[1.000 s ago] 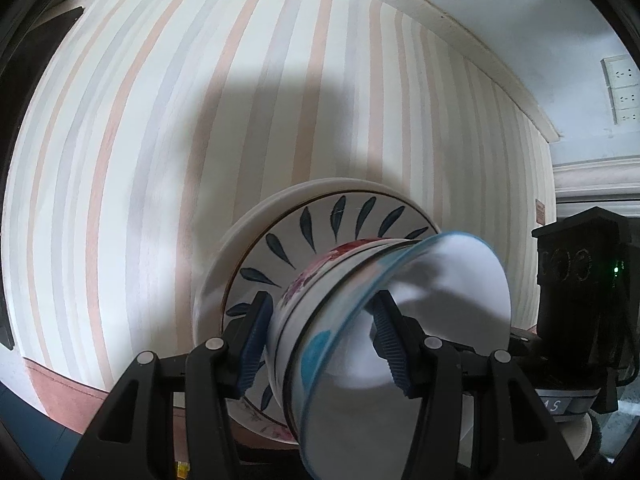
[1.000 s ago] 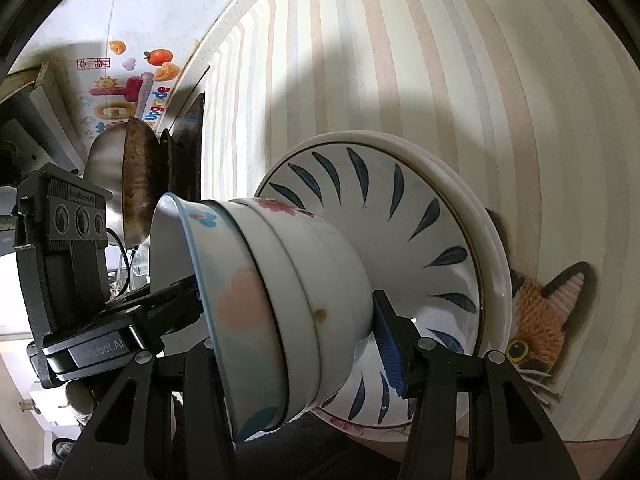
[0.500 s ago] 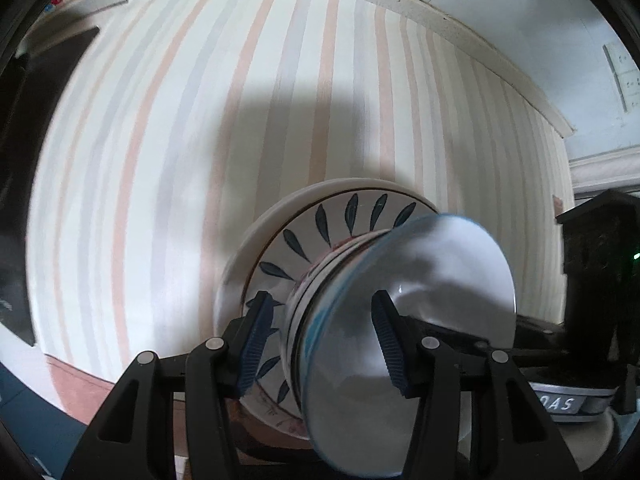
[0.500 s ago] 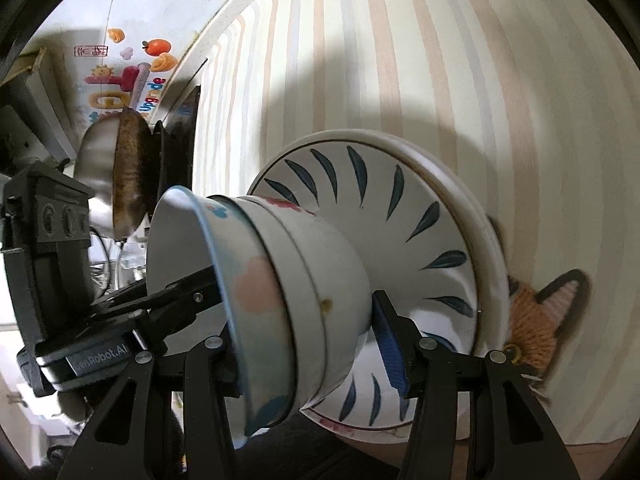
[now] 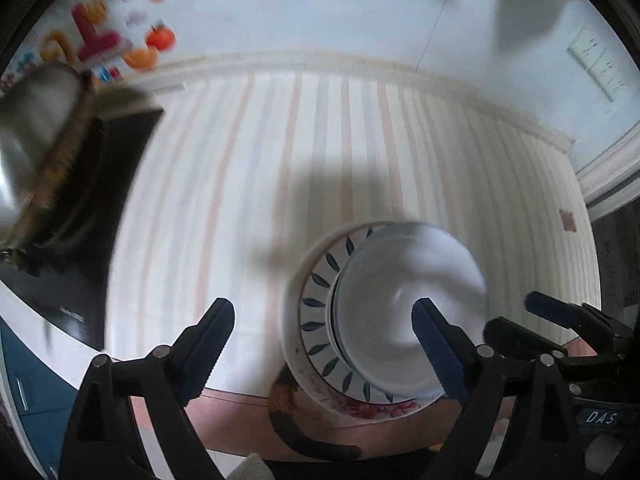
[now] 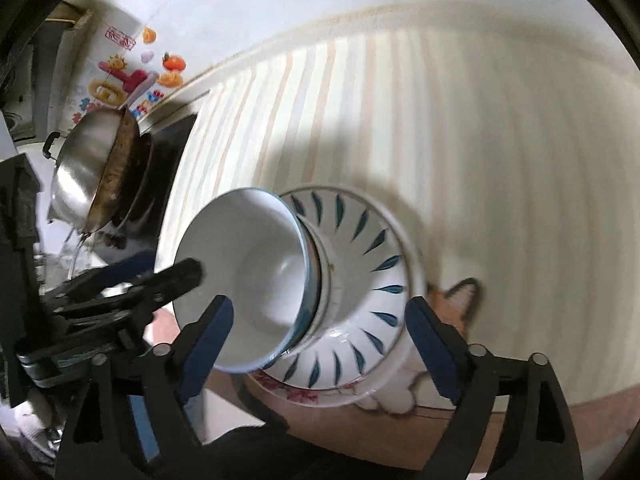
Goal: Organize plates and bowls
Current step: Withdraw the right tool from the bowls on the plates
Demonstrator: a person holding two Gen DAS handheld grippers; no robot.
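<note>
Both grippers, left gripper (image 5: 320, 344) and right gripper (image 6: 318, 340), have let go of the bowls (image 6: 248, 280); jaws just opened wide, nothing between the pads. Bowls sit nested on stacked plates (image 6: 360, 264) on the striped surface (image 5: 280, 160), below and between both grippers, neither clearly nearer.
</note>
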